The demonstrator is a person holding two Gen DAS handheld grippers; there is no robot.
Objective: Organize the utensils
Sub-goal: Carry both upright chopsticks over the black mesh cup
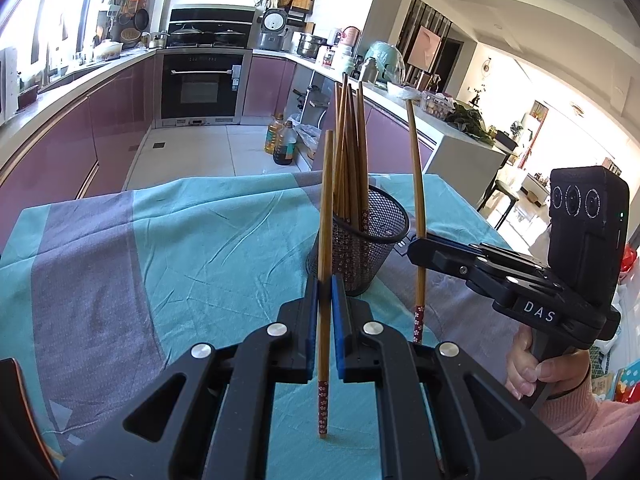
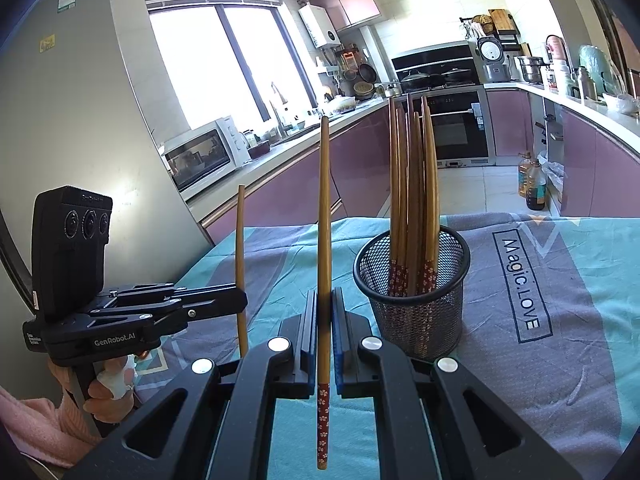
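Observation:
A black mesh cup (image 1: 362, 248) holding several wooden chopsticks (image 1: 350, 152) stands on the cloth-covered table (image 1: 160, 248). My left gripper (image 1: 325, 284) is shut on one upright chopstick (image 1: 326, 216), just in front of the cup. My right gripper (image 1: 418, 250) is shut on another upright chopstick (image 1: 418, 184), right of the cup. In the right wrist view the right gripper (image 2: 324, 300) holds its chopstick (image 2: 324, 216) left of the cup (image 2: 416, 292); the left gripper (image 2: 240, 300) with its chopstick (image 2: 241, 240) is further left.
The teal and grey cloth (image 2: 560, 300) covers the table, with "Magic.LOVE" printed right of the cup. Kitchen counters, an oven (image 1: 202, 84) and oil bottles (image 1: 282, 140) on the floor lie beyond the table's far edge.

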